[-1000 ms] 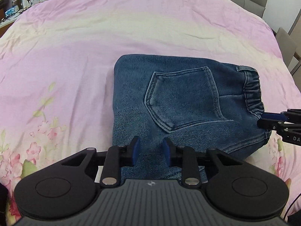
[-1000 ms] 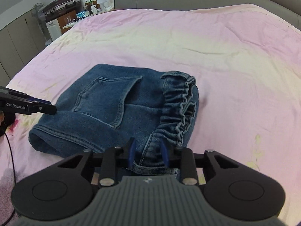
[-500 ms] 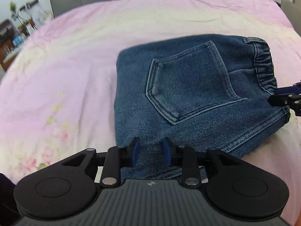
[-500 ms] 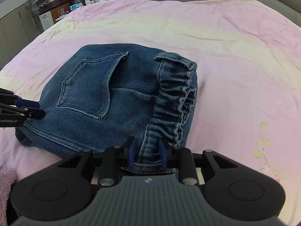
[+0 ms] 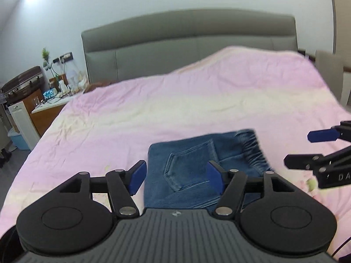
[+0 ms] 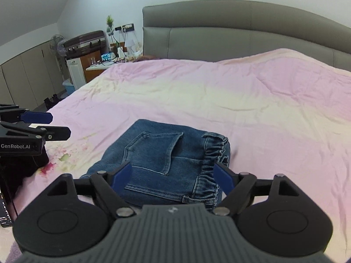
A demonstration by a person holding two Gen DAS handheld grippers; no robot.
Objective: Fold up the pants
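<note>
Folded denim pants (image 6: 166,160) lie on the near part of a pink quilt (image 6: 252,100), both my claws spread above them.

I see the left gripper (image 5: 175,176) and right gripper (image 6: 173,176) with jaws that have just been opening, now wide and gripping nothing; the cloth shows between the blue pads but is untouched. The pants form a thick rectangular bundle, back pocket up, gathered elastic waistband (image 6: 214,164) on the right. I judge the denim soft yet fairly heavy, not slippery, likely to hold its crease. I would grip the sturdy waistband or a folded edge. A padded grey headboard (image 6: 241,30) stands far behind.
</note>
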